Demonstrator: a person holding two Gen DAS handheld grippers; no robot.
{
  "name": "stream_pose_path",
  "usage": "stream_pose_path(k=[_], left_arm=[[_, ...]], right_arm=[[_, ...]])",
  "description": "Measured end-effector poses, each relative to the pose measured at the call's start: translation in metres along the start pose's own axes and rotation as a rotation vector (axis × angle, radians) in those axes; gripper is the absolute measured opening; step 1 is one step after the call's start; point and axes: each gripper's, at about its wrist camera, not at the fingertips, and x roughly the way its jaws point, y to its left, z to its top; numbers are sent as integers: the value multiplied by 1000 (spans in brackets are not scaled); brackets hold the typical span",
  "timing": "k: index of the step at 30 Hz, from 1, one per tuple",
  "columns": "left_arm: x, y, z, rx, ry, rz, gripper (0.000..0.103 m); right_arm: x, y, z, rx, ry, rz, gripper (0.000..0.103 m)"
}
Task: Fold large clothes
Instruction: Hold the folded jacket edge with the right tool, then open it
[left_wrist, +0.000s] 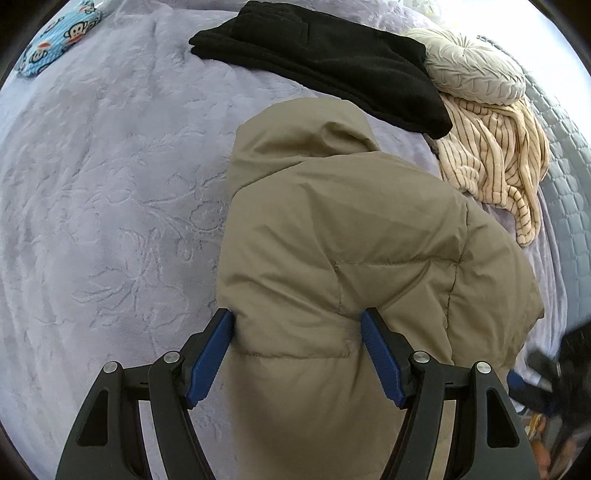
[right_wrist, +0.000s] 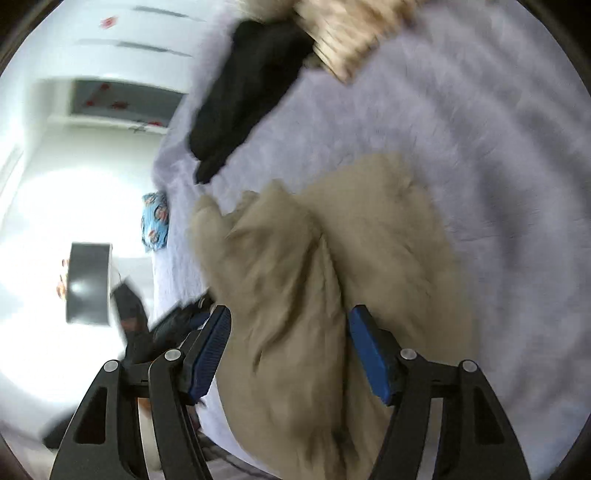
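Observation:
An olive-tan puffer jacket (left_wrist: 332, 221) lies bunched on the lavender bedspread (left_wrist: 110, 184), hood end away from me. My left gripper (left_wrist: 295, 317) points down onto the jacket's near part. Its blue pads (left_wrist: 380, 354) stand wide apart with padded fabric bulging between them, so it is open. In the blurred right wrist view the same jacket (right_wrist: 369, 229) fills the gap of my right gripper (right_wrist: 290, 314), whose pads are spread and not pinching the cloth. A dark blurred shape at the left wrist view's lower right is probably the other tool (left_wrist: 543, 373).
A folded black garment (left_wrist: 325, 62) lies beyond the jacket. A cream striped garment (left_wrist: 495, 162) and a grey pillow (left_wrist: 472, 70) sit at the right, a blue monkey-print item (left_wrist: 55, 40) at the far left. A grey bin (right_wrist: 88, 284) stands beside the bed.

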Motion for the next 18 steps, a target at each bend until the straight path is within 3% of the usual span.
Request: stream_pose_path(k=[1, 2, 4, 6, 9, 13, 18], left_arm=[[-1, -2, 0, 6, 0, 8, 72], [-2, -5, 0, 14, -1, 17, 72], [-3, -19, 0, 35, -6, 29, 72], [-2, -34, -2, 65, -11, 33, 72], [4, -68, -10, 158, -25, 64, 72], [7, -103, -15, 260, -60, 128, 72], [-17, -106, 9, 246, -128, 69, 72]], right_arm=[[3, 0, 6, 6, -3, 0, 53], [9, 4, 10, 4, -2, -11, 15], [2, 2, 12, -24, -25, -38, 10], [-11, 3, 8, -115, -51, -155, 8], [-20, -23, 8, -117, -48, -270, 8], [-23, -59, 14, -37, -57, -260, 8], [-13, -58, 18, -98, -46, -285, 8]])
